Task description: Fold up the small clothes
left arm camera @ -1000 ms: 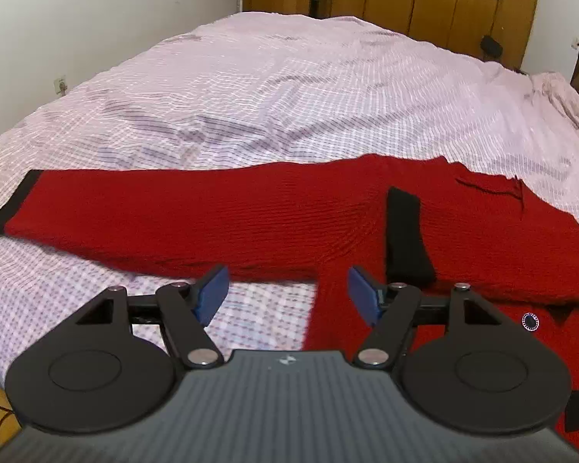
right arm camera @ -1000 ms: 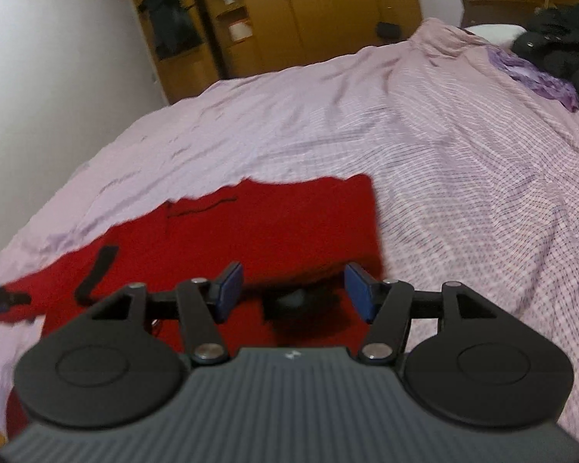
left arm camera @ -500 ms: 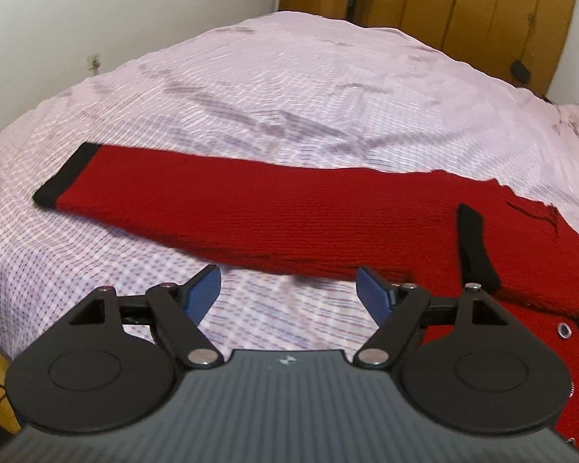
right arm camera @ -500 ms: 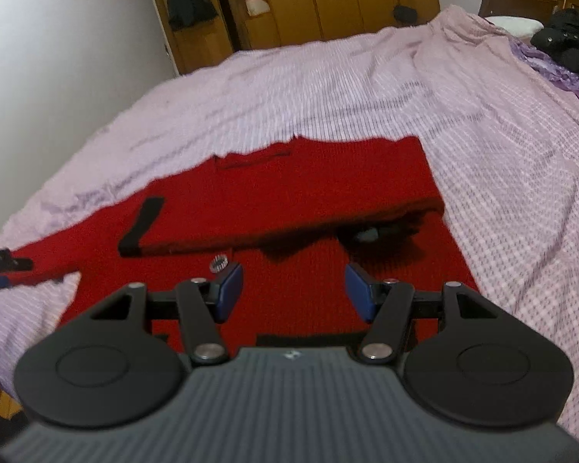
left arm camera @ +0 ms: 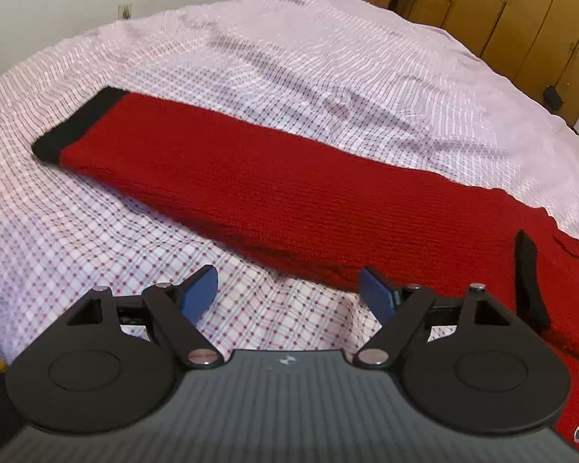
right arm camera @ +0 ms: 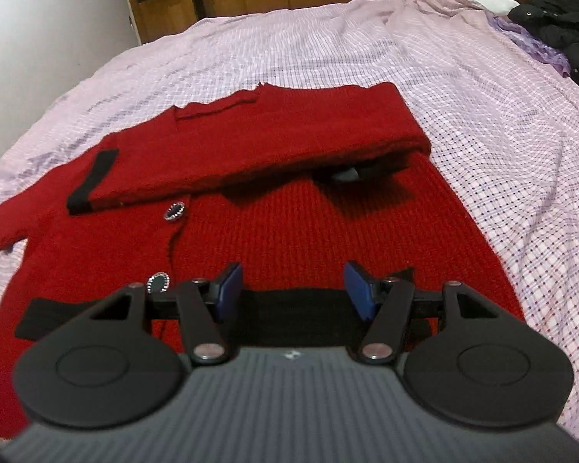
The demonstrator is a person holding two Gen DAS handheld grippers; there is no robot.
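Note:
A red knit cardigan with black trim and shiny buttons lies flat on the checked bedsheet. Its right sleeve is folded across the chest, black cuff to the left. In the left wrist view the other sleeve stretches out to the left, ending in a black cuff. My left gripper hovers open over bare sheet just short of that sleeve's near edge. Above the cardigan's black hem my right gripper stands open, nothing between its pads.
Wooden wardrobes line the far wall. A pile of dark and purple clothes sits at the bed's far right. A white wall runs along the left side of the bed.
My left gripper moved left along the outstretched sleeve, from the cardigan's body to bare sheet, and its jaws widened. My right gripper drew back and sank from the folded sleeve to the hem.

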